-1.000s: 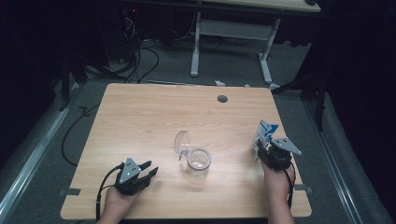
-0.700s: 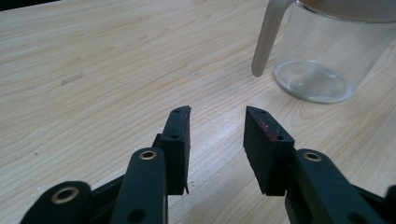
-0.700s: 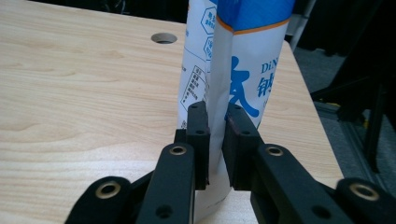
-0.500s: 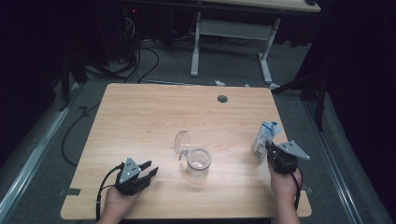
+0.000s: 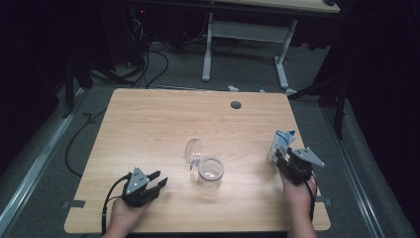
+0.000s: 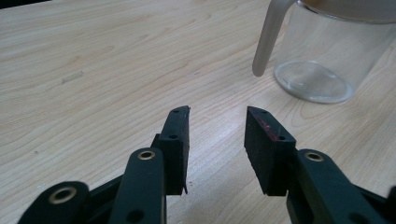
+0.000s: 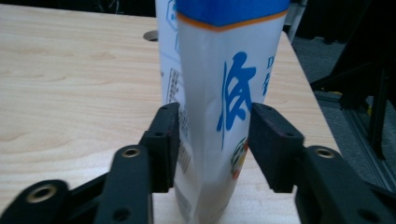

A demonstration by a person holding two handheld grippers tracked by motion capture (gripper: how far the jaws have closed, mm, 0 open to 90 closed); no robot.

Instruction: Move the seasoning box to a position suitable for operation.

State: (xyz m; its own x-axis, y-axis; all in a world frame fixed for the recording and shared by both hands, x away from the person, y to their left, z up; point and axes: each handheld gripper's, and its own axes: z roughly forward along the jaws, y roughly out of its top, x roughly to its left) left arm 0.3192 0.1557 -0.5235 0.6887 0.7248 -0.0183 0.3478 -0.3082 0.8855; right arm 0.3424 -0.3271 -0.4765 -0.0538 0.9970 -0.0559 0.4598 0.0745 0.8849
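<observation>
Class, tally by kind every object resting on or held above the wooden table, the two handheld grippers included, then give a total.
Black two-jaw grippers: 2 (left, right)
Clear glass jar with hinged lid: 1
White-and-blue printed packet, clamped in the right gripper: 1
Total: 4

The white carton point(image 7: 219, 107) bears a blue character "低" and "D".

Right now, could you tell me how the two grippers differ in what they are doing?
The right gripper is shut on a white and blue carton, while the left gripper is open with nothing between its jaws. The right one stands by the table's right edge, the left one near the front left, facing the glass jar. Both are hand-held.
</observation>
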